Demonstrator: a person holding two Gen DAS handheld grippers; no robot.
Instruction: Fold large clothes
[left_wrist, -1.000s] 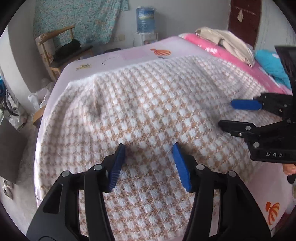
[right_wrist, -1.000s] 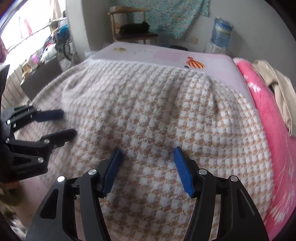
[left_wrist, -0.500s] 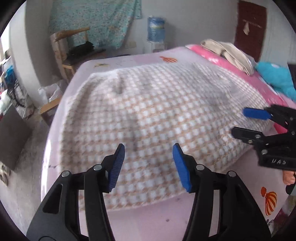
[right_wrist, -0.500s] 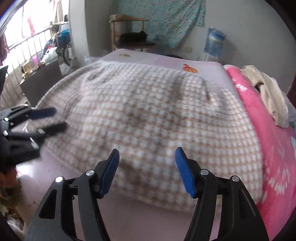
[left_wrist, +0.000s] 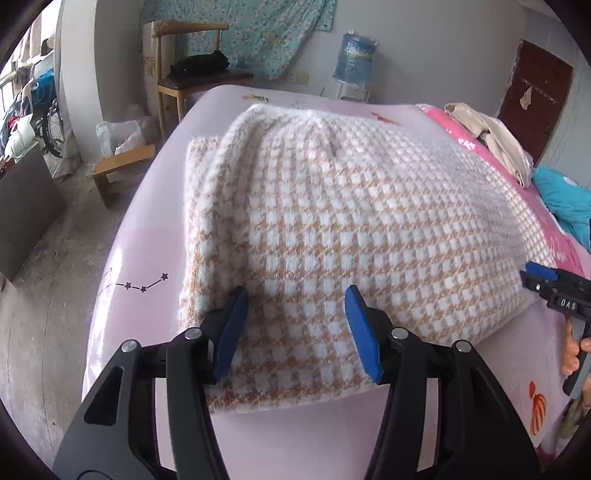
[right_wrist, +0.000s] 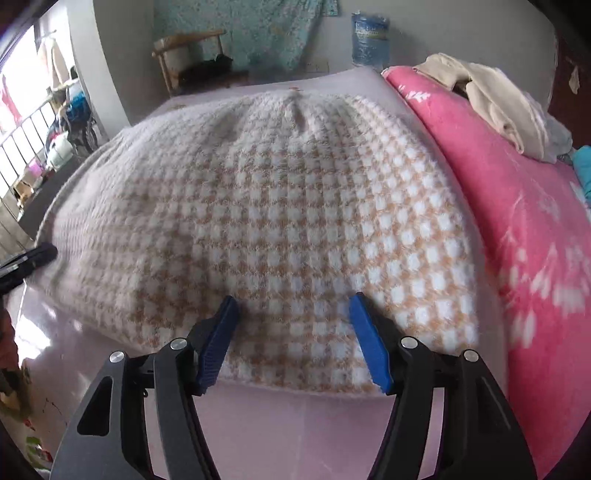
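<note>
On the bed (left_wrist: 155, 236), checked sweater (left_wrist: 332, 229) lies lengthwise away; both hand-held grippers (left_wrist: 295, 328) (right_wrist: 295, 336) wide, empty

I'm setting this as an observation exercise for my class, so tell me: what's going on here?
A person holds a gripper in each hand over a fuzzy tan-and-white checked garment spread on a bed with a pale pink sheet. The left gripper and right gripper are both open, poised at the garment's near edge and holding nothing. A pink blanket lies along the right side.
</note>
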